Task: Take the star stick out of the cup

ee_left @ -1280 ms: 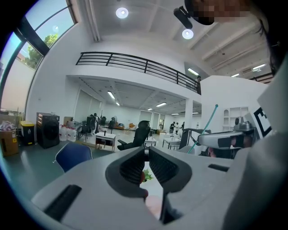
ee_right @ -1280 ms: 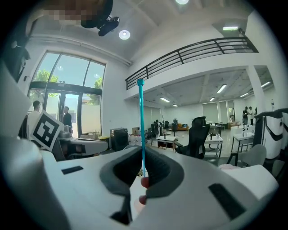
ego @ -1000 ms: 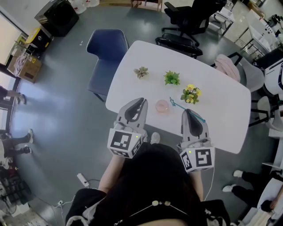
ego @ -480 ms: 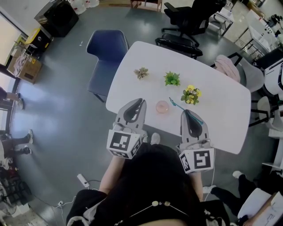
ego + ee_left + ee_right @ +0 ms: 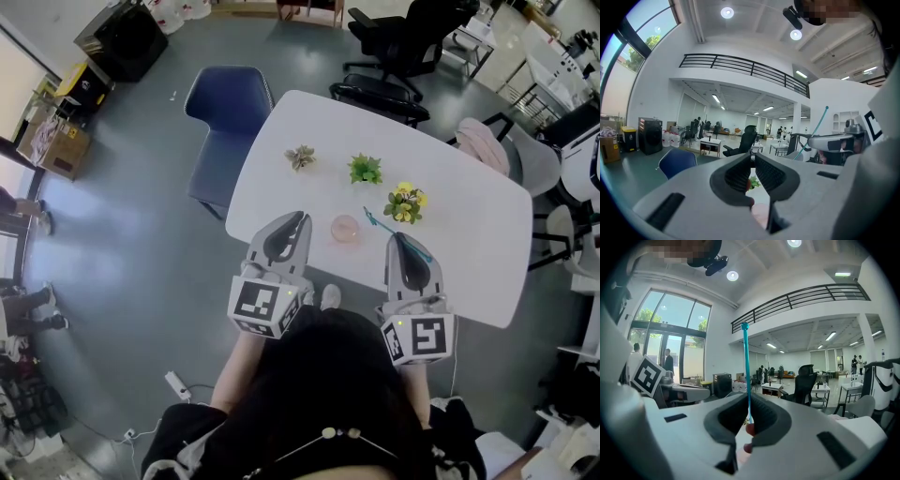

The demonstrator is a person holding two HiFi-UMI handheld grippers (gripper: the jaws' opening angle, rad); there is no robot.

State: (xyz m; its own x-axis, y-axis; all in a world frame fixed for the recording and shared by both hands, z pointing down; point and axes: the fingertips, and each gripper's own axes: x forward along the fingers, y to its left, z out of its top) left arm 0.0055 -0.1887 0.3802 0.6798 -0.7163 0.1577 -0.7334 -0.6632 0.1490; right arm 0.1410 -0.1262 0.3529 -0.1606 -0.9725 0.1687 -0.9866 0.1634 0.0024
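Note:
A thin teal star stick (image 5: 398,234) lies slanted over the white table (image 5: 469,234), and my right gripper (image 5: 401,236) is shut on it. Its far end points up and left, just to the right of the pink cup (image 5: 345,228) and clear of its rim. In the right gripper view the star stick (image 5: 746,371) rises straight up out of the pinched right gripper (image 5: 750,400). My left gripper (image 5: 298,217) hovers at the table's near edge, left of the cup, shut on nothing. The left gripper view has the left gripper (image 5: 752,158) shut, with the star stick (image 5: 815,132) off to the right.
Three small potted plants stand behind the cup: a pale one (image 5: 300,155), a green one (image 5: 364,167) and a yellow-flowered one (image 5: 404,201). A blue chair (image 5: 230,108) stands at the table's left end and black office chairs (image 5: 398,47) at its far side.
Hardly anything differs: my right gripper with the stick has shifted very slightly, and the left gripper stays where it was.

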